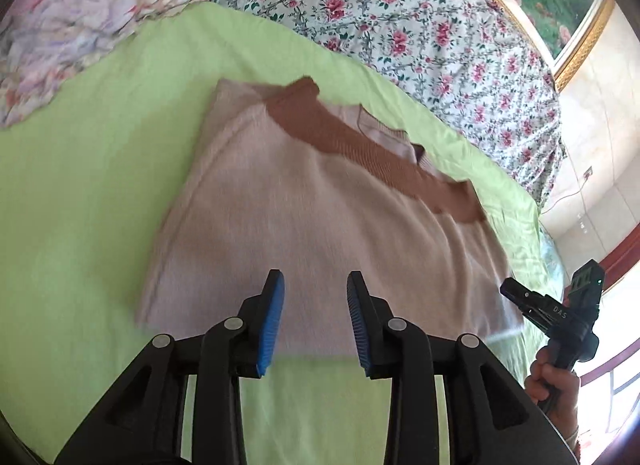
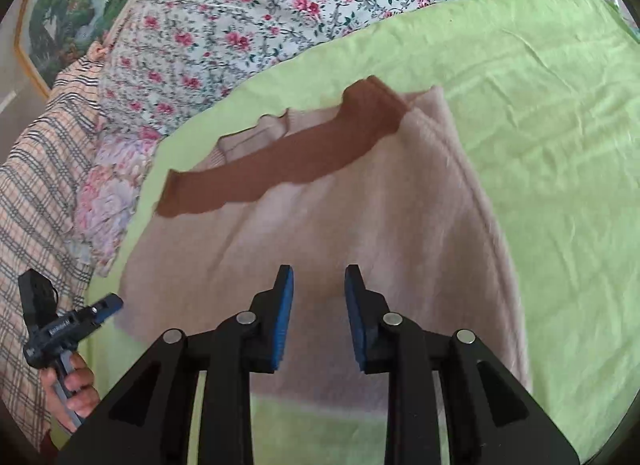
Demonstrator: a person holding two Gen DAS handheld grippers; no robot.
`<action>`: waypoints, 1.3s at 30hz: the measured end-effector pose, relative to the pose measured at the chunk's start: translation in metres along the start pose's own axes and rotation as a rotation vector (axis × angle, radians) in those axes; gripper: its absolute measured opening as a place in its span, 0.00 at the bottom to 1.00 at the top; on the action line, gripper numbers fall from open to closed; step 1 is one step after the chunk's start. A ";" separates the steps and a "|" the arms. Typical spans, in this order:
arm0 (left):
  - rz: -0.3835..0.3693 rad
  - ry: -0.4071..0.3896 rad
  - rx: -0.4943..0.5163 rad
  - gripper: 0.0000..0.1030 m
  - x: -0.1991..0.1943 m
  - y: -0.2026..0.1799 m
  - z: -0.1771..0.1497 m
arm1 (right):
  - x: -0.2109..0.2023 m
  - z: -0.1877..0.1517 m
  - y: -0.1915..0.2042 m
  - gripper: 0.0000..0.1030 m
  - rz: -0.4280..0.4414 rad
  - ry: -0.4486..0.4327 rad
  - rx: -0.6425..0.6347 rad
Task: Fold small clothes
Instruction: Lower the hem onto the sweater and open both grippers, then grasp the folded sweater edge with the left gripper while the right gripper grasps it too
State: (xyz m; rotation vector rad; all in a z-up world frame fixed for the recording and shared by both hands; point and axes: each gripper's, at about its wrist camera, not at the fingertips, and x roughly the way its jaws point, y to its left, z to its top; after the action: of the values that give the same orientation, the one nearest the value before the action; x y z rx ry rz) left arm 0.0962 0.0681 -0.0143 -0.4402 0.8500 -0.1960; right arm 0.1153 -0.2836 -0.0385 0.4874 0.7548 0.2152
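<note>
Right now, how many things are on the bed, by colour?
Pink sweater with brown collar: 1
Green sheet: 1
White quilt with red flowers: 1
Pale pink and purple flowered cloth: 1
Checked cloth: 1
Total: 5

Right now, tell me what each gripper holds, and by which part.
Nothing. Left gripper and right gripper are open above the sweater, jaws empty.

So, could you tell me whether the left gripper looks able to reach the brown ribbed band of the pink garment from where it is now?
Probably yes. The left gripper is open above the pink garment, and nothing lies between it and the brown ribbed band on top.
</note>
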 end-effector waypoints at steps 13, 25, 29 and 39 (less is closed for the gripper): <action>-0.058 0.061 -0.115 0.58 -0.008 0.007 -0.072 | -0.022 -0.091 0.044 0.36 0.102 0.054 -0.016; -0.092 -0.041 -0.296 0.69 0.022 0.054 -0.016 | -0.011 -0.078 0.067 0.38 0.118 0.081 -0.043; -0.052 -0.064 -0.280 0.69 0.034 0.055 0.001 | 0.001 -0.057 0.068 0.39 0.119 0.087 -0.056; 0.021 -0.039 -0.240 0.09 0.047 0.052 0.038 | 0.054 0.022 0.063 0.39 0.096 0.224 -0.013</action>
State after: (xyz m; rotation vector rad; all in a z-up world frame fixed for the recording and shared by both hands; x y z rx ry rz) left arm 0.1551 0.1098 -0.0476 -0.6577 0.8429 -0.0656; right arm 0.1689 -0.2168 -0.0259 0.4925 0.9488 0.3683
